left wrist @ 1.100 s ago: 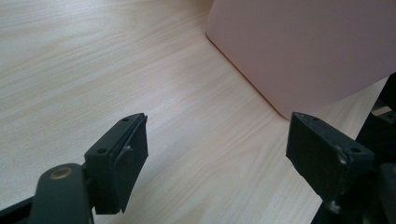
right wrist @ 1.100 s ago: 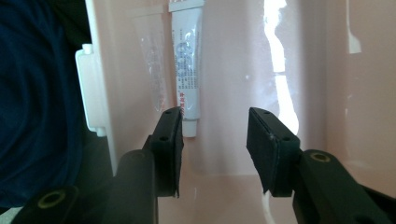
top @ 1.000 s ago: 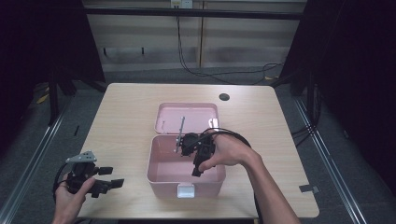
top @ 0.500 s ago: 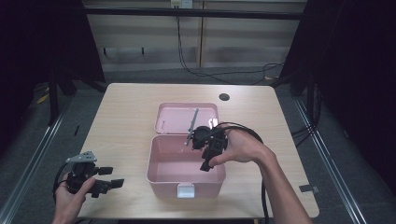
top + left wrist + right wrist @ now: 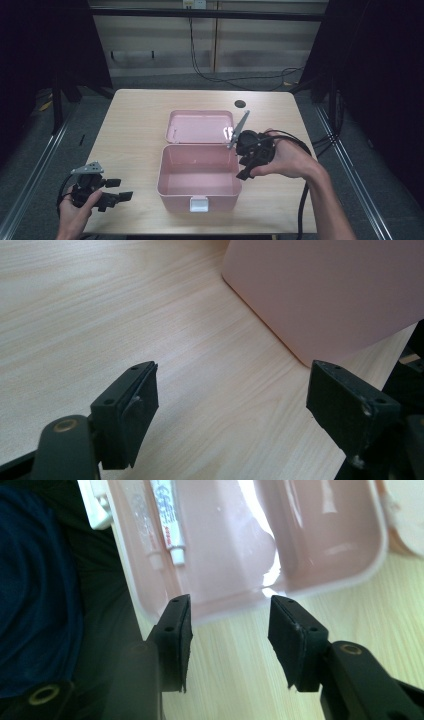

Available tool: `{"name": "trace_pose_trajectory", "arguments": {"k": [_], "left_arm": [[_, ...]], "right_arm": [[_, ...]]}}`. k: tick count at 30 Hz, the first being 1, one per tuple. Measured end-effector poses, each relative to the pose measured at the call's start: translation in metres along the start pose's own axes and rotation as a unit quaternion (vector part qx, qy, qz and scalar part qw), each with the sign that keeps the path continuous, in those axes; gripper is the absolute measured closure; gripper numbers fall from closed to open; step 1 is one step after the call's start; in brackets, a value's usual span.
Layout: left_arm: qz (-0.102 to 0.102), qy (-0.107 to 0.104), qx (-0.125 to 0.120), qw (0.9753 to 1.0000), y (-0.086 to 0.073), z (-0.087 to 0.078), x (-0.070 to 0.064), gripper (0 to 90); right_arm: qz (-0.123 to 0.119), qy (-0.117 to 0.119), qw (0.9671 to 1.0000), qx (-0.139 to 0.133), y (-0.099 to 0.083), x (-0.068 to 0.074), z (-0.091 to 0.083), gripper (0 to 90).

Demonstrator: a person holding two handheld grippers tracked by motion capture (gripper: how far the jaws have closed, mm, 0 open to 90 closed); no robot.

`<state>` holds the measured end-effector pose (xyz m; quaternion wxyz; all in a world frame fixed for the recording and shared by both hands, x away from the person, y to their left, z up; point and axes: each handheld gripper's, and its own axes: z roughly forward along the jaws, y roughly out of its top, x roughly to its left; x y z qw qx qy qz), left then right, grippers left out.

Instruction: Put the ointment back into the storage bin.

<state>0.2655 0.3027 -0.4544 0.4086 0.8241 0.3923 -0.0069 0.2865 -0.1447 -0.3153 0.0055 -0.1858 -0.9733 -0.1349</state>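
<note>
Here, the pink box sits near the table's front edge at about 6 o'clock from its centre, its long axis running 9 to 3 o'clock, latch facing 6 and its open lid lying flat toward 12. A small white tube lies along one inner wall (seen from the right gripper view). The right hand-held gripper hovers at the box's 3 o'clock rim, jaws spread with nothing between them. The left hand-held gripper, also spread wide and holding nothing, rests at 8 o'clock by the table's front-left corner, just beside the box's side. Bare tabletop stretches toward 10 and 2 o'clock.
</note>
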Motion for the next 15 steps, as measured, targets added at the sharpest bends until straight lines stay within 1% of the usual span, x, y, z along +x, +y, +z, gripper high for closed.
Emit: {"name": "trace_pose_trajectory", "arguments": {"k": [1, 3, 5, 11, 13, 15], "left_arm": [[0.000, 0.000, 0.000, 1.0000, 0.000, 0.000, 0.000, 20.6], [-0.001, 0.001, 0.000, 1.0000, 0.000, 0.000, 0.000, 20.6], [-0.001, 0.001, 0.000, 1.0000, 0.000, 0.000, 0.000, 20.6], [-0.002, 0.001, -0.001, 1.0000, 0.000, 0.000, 0.000, 20.6], [-0.003, 0.002, 0.000, 1.0000, 0.000, 0.001, 0.000, 20.6], [-0.002, 0.002, 0.001, 1.0000, 0.000, 0.001, 0.000, 20.6]], "right_arm": [[0.005, 0.000, 1.0000, -0.005, -0.004, 0.000, -0.002, 52.0], [0.015, -0.007, 0.9998, -0.011, -0.014, -0.001, -0.006, 51.9], [0.019, -0.010, 0.9997, -0.013, -0.022, -0.003, -0.007, 51.9], [0.048, -0.012, 0.9986, -0.014, -0.049, -0.005, 0.003, 51.4], [0.052, -0.011, 0.9984, -0.017, -0.055, -0.006, 0.007, 51.0], [0.064, -0.012, 0.9977, -0.020, -0.061, -0.006, 0.012, 50.2]]}}
